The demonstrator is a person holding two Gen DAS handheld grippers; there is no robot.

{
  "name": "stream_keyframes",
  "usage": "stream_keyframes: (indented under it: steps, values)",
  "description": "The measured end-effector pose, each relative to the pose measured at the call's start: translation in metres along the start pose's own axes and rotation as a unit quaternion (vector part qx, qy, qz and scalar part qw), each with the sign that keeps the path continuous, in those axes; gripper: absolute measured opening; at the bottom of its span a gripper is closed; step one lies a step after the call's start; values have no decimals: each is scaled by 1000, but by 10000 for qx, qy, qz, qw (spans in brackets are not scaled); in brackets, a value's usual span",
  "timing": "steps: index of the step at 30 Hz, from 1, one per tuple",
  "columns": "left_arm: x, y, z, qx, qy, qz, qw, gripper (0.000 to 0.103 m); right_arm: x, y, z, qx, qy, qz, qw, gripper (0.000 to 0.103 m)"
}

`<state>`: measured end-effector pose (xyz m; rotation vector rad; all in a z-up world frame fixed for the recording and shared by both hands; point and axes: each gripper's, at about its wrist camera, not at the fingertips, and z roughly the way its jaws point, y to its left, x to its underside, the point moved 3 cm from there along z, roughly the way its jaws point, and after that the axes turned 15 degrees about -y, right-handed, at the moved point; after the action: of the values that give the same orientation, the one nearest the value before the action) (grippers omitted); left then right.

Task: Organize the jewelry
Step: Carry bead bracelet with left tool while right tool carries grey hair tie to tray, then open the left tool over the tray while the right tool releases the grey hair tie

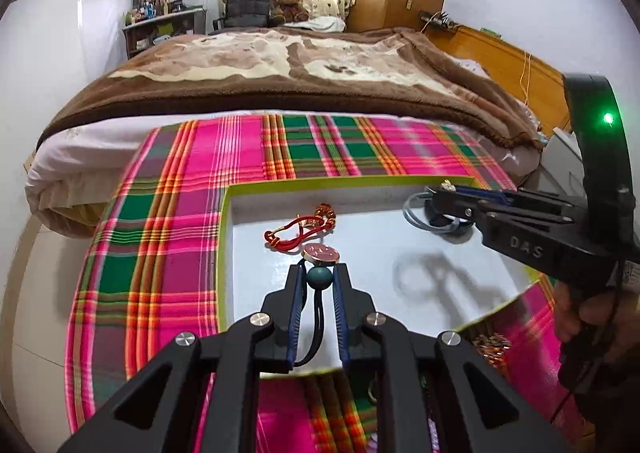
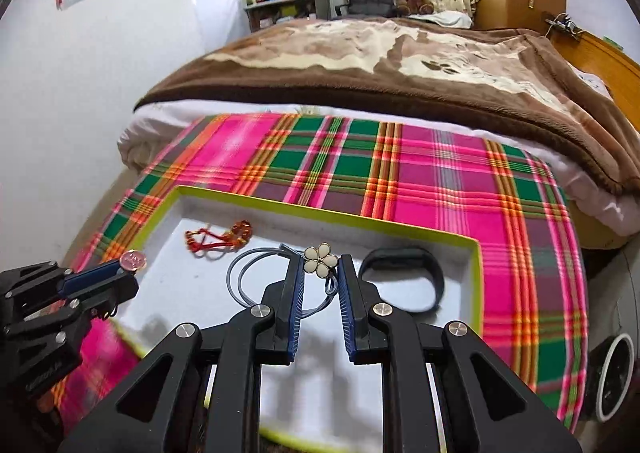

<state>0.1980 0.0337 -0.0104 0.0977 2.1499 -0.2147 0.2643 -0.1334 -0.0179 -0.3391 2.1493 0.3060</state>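
Observation:
A white tray with a lime-green rim (image 1: pixel 280 183) (image 2: pixel 320 215) lies on a plaid cloth. My left gripper (image 1: pixel 319 273) is shut on a hair tie with a teal bead (image 1: pixel 319 279) and a pink disc (image 1: pixel 321 253), held over the tray; it shows at the left in the right wrist view (image 2: pixel 120 273). My right gripper (image 2: pixel 320 265) is shut on a grey hair tie with a cream flower (image 2: pixel 318 260), also over the tray; it shows in the left wrist view (image 1: pixel 444 193). A red cord bracelet (image 1: pixel 298 231) (image 2: pixel 216 239) and a black band (image 2: pixel 404 279) lie in the tray.
The pink and green plaid cloth (image 1: pixel 180 213) (image 2: pixel 420 189) covers the bed's end, with a brown blanket (image 1: pixel 280 65) behind. More jewelry (image 1: pixel 490 347) lies on the cloth beside the tray's near right corner. A white wall is at the left.

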Motion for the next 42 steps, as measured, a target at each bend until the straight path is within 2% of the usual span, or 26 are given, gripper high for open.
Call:
stream_keyframes:
  steps: [3, 6, 11, 14, 28, 30, 32, 34, 37, 40, 42]
  values:
    - [5, 4, 14, -41, 132, -20, 9999, 16, 1, 1, 20, -38, 147, -15, 9999, 17]
    - [8, 9, 23, -48, 186, -87, 9998, 16, 4, 4, 31, -335, 224, -22, 9992, 17]
    - [14, 15, 34, -98, 304, -150, 9994, 16, 8, 11, 47, -102, 352, -380, 9986, 17]
    - [16, 17, 37, -206, 354, -100, 9991, 16, 9, 11, 52, -68, 390, -385, 9985, 17]
    - [15, 18, 41, -167, 394, -162, 9990, 17, 10, 12, 61, 77, 584, -515, 9969, 18]
    - [15, 18, 41, -153, 399, -189, 9989, 17, 11, 11, 61, 93, 585, -484, 9971, 22]
    - [14, 18, 41, -149, 394, -209, 9989, 23, 10, 10, 62, 103, 585, -432, 9973, 33]
    - [13, 18, 40, -162, 369, -209, 9990, 31, 9, 10, 60, 98, 548, -400, 9976, 36]
    - [13, 19, 38, -141, 379, -285, 9988, 33, 5, 9, 55, 102, 462, -349, 9983, 45]
    - [13, 17, 33, -161, 367, -271, 9988, 40, 1, 10, 47, 72, 359, -291, 9989, 45]
    - [11, 15, 26, -136, 315, -262, 9991, 41, -1, 11, 39, 51, 275, -281, 9992, 45]
